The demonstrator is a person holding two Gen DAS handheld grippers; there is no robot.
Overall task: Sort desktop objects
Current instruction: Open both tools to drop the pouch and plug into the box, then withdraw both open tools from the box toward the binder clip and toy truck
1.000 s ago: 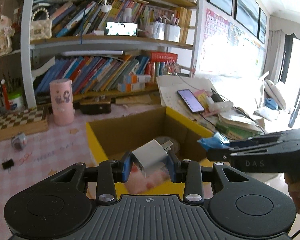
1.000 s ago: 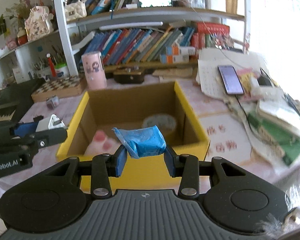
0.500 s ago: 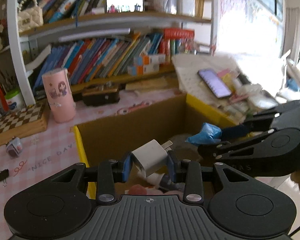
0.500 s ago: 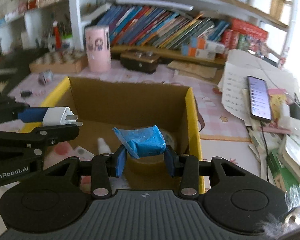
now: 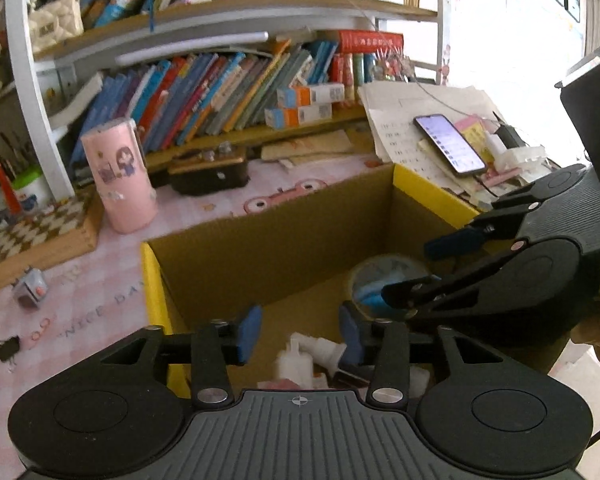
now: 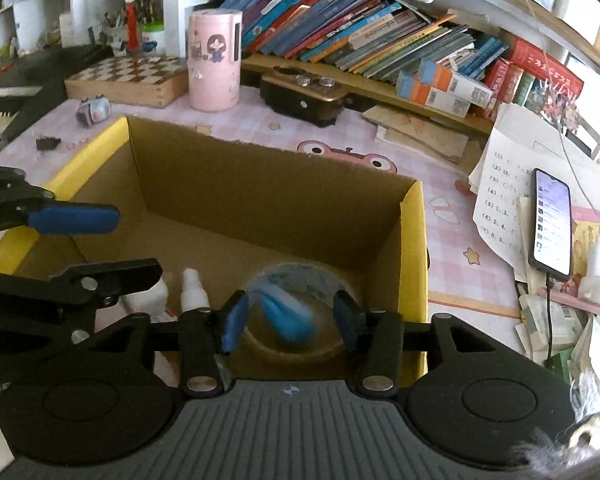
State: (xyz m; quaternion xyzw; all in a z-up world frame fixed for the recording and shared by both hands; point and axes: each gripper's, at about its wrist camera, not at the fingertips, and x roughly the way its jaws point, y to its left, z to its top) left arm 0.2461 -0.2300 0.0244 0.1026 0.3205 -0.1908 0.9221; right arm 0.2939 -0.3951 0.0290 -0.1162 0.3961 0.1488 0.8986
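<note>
Tongs (image 5: 298,334) over box (image 5: 260,248), pink desk (image 5: 80,300), bookshelves (image 5: 220,80)

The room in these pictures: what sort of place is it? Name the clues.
Most likely a home study desk: shelves packed with books, a chessboard, worksheets under a phone.

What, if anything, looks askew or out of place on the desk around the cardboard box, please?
The paper stack right of the cardboard box is loose and skewed, and a lit phone lies slanted across it on its cable. Left of the box, a black binder clip and a small grey gadget lie stray on the pink tablecloth.
</note>
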